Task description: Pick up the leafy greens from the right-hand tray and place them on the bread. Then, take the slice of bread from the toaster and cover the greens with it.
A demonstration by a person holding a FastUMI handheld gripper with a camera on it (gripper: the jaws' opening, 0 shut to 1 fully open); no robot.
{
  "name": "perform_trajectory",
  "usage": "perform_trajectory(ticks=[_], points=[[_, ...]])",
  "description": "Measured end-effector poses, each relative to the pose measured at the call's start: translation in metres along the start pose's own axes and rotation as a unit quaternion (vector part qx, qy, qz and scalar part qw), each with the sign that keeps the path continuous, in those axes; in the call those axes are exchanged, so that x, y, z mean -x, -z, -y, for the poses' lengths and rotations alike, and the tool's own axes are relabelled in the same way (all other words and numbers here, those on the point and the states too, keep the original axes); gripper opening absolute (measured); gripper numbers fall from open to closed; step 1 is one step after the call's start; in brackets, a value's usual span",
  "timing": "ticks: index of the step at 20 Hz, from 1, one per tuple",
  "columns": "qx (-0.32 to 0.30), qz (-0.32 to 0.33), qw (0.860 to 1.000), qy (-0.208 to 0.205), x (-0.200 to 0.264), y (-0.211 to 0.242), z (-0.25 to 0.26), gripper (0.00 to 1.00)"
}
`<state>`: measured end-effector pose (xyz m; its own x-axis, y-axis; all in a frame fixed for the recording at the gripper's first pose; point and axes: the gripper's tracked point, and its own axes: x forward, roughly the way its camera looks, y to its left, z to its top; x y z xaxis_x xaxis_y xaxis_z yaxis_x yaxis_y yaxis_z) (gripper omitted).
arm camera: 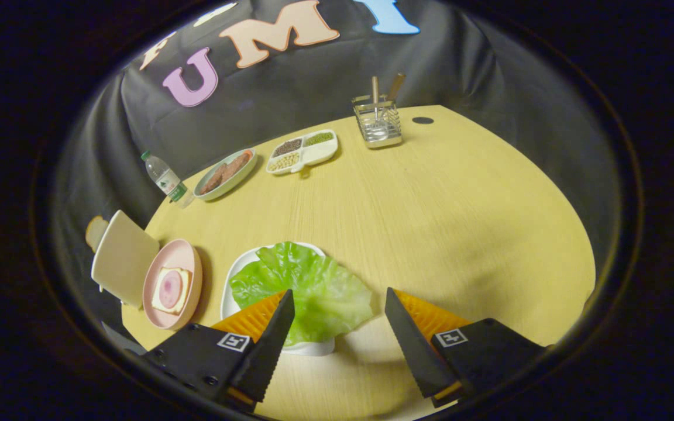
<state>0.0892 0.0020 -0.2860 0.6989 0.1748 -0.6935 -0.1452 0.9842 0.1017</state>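
Just ahead, gripper point(337, 304) fingers spread wide — leafy greens point(308, 286) on white tray point(233, 275).

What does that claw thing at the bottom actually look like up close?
The claw has two flat, wedge-shaped fingers tapering to points, with saw-toothed inner edges and ribbed faces. Each sits on a blocky black mount with small screws and a square black-and-white marker on top. It stands open near the leafy greens.
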Motion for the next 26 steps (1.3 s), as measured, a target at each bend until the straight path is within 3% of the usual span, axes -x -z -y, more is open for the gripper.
perform_trajectory(ticks=[7, 8, 14, 18, 26], points=[[-0.021, 0.000, 1.000, -0.009, -0.006, -0.002, -0.007, 0.73], [-0.023, 0.003, 1.000, -0.010, -0.007, -0.003, -0.007, 0.73], [-0.039, 0.006, 0.999, -0.002, -0.002, -0.006, -0.007, 0.10], [-0.044, 0.000, 0.999, -0.002, 0.003, -0.007, -0.012, 0.03], [-0.048, 0.036, 0.998, -0.021, 0.030, -0.037, -0.041, 0.03]])
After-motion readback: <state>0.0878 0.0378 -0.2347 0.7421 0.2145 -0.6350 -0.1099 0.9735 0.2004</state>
